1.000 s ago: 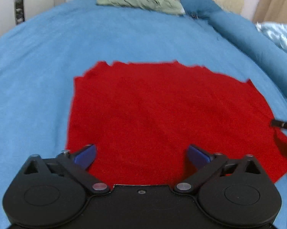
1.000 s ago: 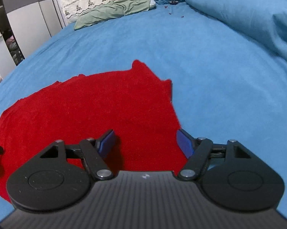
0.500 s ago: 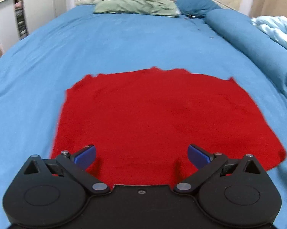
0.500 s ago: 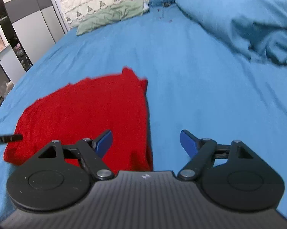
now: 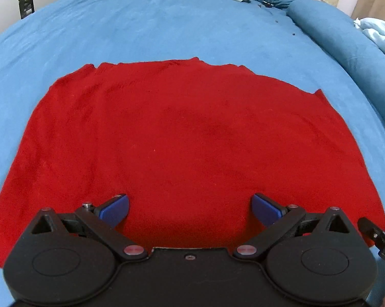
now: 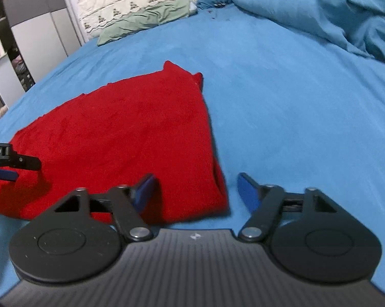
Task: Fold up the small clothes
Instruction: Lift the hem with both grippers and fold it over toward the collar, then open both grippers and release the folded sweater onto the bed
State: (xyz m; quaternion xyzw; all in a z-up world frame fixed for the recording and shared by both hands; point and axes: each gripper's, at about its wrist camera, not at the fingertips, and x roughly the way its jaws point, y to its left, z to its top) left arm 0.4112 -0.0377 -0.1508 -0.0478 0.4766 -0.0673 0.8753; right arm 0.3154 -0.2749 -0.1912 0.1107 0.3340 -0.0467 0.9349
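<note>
Your left tongs (image 5: 189,208) gape wide over near edge of red garment (image 5: 182,138); your right tongs (image 6: 196,188) wide too, straddling its right corner. Garment flat on blue bed (image 6: 282,107).

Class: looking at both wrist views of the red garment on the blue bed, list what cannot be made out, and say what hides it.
- Flat red knit garment: near hem, left wrist view, hidden by the left gripper body.
- Its underside and any earlier folds: both views, hidden by its own top layer.
- Right gripper: whether it touches the cloth; motion blur.
- Garment type: no sleeves or collar distinguishable.
</note>
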